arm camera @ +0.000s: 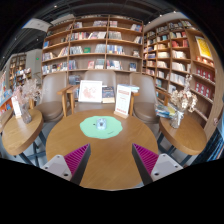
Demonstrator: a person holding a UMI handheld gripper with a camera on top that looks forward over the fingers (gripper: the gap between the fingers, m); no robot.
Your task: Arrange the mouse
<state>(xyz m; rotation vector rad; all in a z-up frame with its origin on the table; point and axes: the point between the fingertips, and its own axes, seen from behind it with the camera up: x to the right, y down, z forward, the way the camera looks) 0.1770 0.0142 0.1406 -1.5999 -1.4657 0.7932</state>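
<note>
Mouse point(100, 124) is seen as a small pale thing lying on a round green mat point(102, 127), which rests flat on the middle of a round wooden worktop point(103, 150). The mouse is placed near the centre of the mat, and its shape is too small to be told in detail.

The claw point(112, 158) is held above the near part of the worktop, short of the mat, with its fingers spread wide apart and nothing gripped between them. A magenta pad is borne on each finger point(74, 157), and bare wood is seen in the gap. The mat and the mouse are found ahead of the fingers, well apart from both tips.

Beyond the mat, at the far rim of the worktop, a wooden chair point(70, 97) is set, with a white board point(90, 91) leaned next to it and a white upright sign point(123, 100) placed to the right of that. Behind these, tall bookshelves point(95, 45) filled with books are ranged across the back of the room and along the right wall. Two further round tables are placed to either side of the mat's worktop, one to the left point(20, 133) and one to the right point(185, 132), each with small items standing on it.
</note>
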